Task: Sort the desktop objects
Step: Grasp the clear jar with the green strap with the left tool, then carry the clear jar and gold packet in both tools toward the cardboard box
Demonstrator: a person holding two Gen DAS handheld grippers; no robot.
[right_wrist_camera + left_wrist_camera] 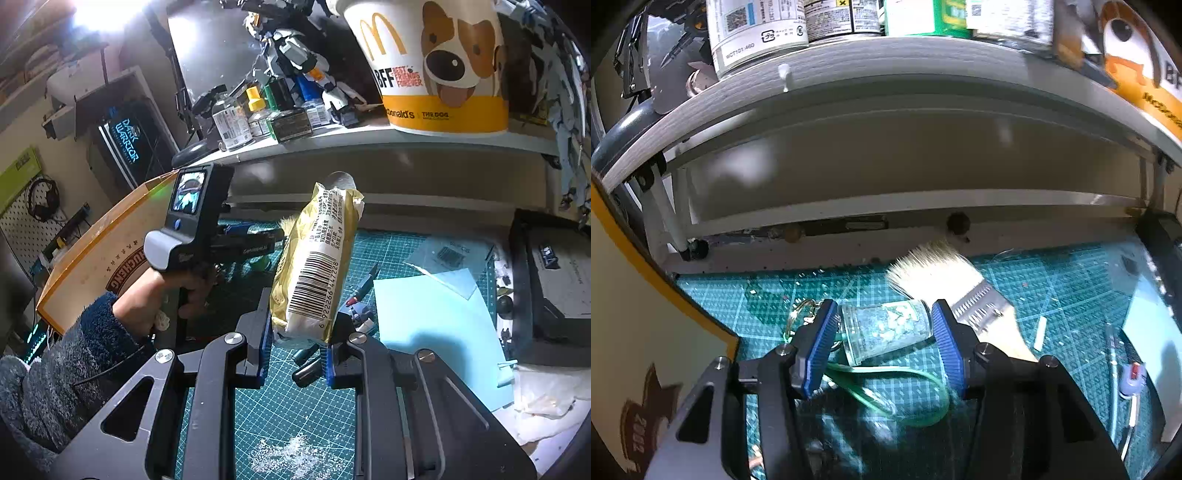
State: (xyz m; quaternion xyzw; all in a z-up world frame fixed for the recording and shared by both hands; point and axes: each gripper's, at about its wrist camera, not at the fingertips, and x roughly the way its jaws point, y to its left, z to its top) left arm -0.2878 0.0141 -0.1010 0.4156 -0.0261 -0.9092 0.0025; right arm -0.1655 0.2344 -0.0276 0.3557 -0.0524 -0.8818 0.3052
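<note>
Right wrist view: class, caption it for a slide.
Right gripper holds a yellow barcoded packet above the green cutting mat.

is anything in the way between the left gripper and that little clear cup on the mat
Nothing visible. The left gripper already straddles the clear cup, which lies on its side on the mat, one blue pad at each end. The paintbrush lies behind the right finger, and a green cord loops underneath; neither blocks the pads.

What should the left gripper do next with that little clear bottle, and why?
Probably squeeze the last bit shut. The left gripper already has its blue pads on either side of the bottle, which lies on the green mat, but the grip does not look firm yet.
</note>
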